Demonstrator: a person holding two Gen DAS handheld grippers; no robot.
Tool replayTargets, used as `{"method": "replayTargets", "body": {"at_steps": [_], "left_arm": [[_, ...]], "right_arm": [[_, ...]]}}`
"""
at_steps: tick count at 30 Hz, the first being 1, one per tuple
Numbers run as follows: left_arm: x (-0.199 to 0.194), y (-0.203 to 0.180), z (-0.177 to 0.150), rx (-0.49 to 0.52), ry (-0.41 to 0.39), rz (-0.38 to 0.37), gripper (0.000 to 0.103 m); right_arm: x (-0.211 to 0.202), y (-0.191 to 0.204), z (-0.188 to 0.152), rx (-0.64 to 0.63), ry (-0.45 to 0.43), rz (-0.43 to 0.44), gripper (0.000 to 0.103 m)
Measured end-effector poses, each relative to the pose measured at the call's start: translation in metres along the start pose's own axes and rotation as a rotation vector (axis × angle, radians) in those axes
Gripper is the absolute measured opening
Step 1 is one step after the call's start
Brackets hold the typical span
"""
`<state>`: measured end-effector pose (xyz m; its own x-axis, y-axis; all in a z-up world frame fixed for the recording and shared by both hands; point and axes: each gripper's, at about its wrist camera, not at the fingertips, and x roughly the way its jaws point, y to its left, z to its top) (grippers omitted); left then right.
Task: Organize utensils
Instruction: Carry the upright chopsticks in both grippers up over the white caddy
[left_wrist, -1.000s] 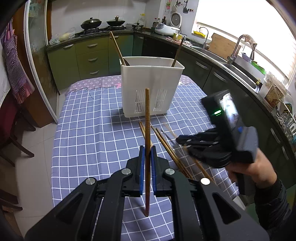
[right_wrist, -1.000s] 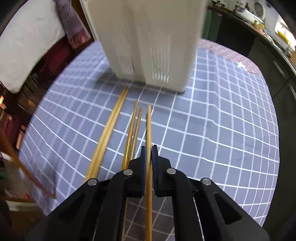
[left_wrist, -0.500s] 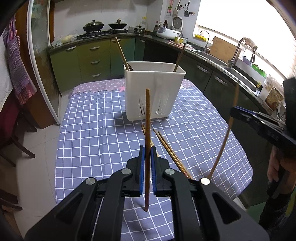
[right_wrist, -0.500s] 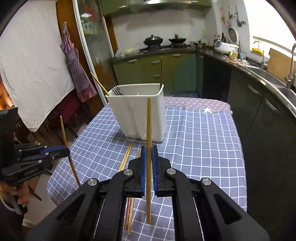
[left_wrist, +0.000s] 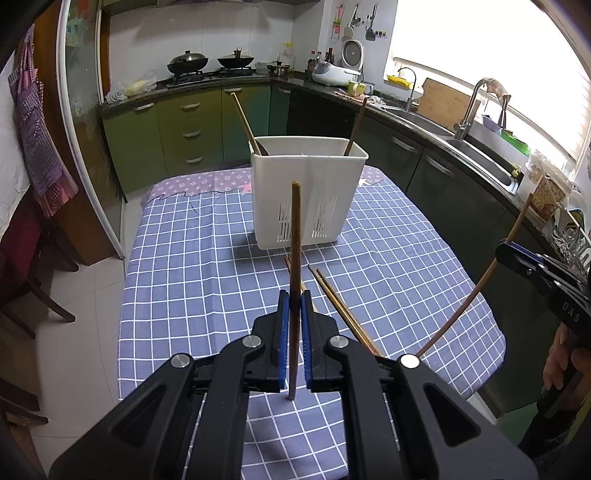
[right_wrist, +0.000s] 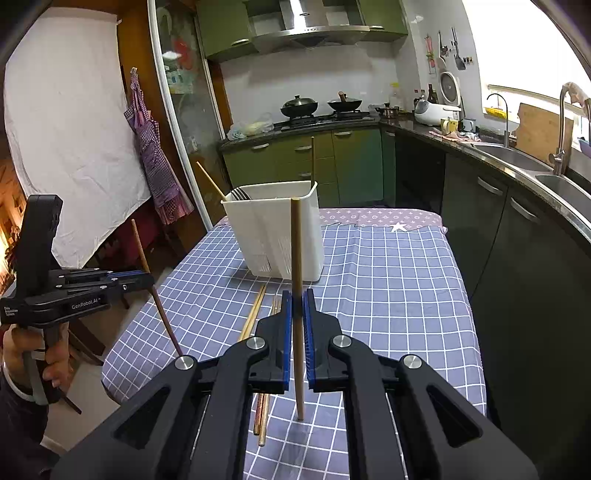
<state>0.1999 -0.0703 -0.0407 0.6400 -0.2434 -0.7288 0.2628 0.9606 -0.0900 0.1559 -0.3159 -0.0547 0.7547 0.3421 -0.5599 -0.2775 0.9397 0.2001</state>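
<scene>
Both tools clamp chopsticks: left tool (left_wrist: 293, 306), right tool (right_wrist: 297, 306).

checked tablecloth (left_wrist: 207, 266) on table | woks (right_wrist: 299, 105) on stove | faucet (left_wrist: 471, 107) at sink | apron (right_wrist: 155, 162) hanging

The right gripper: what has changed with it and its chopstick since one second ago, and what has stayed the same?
The right gripper has lifted its light chopstick off the checked tablecloth and pulled back from the white holder; the stick now stands upright. The left gripper has kept its dark chopstick clamped upright. The other chopsticks remain on the cloth.
</scene>
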Motion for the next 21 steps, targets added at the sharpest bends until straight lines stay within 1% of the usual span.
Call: {"method": "replayTargets", "body": {"at_steps": [7,12,18,21], "left_arm": [[-0.004,-0.001,0.009,0.008,-0.006,-0.002,0.006],[-0.008,-0.003,0.027,0.018,-0.013,-0.016,0.006],[-0.027,-0.009,0.076,0.042,-0.058,-0.029,0.006],[-0.041,-0.013,0.105,0.057,-0.105,-0.016,0.006]], "right_arm": [[-0.002,0.0,-0.002,-0.001,-0.001,0.001,0.007],[0.0,0.002,-0.002,0.0,0.0,0.003,0.007],[0.001,0.002,-0.001,-0.001,0.002,0.008,0.007],[0.001,-0.001,0.0,0.0,0.004,0.01,0.007]]}}
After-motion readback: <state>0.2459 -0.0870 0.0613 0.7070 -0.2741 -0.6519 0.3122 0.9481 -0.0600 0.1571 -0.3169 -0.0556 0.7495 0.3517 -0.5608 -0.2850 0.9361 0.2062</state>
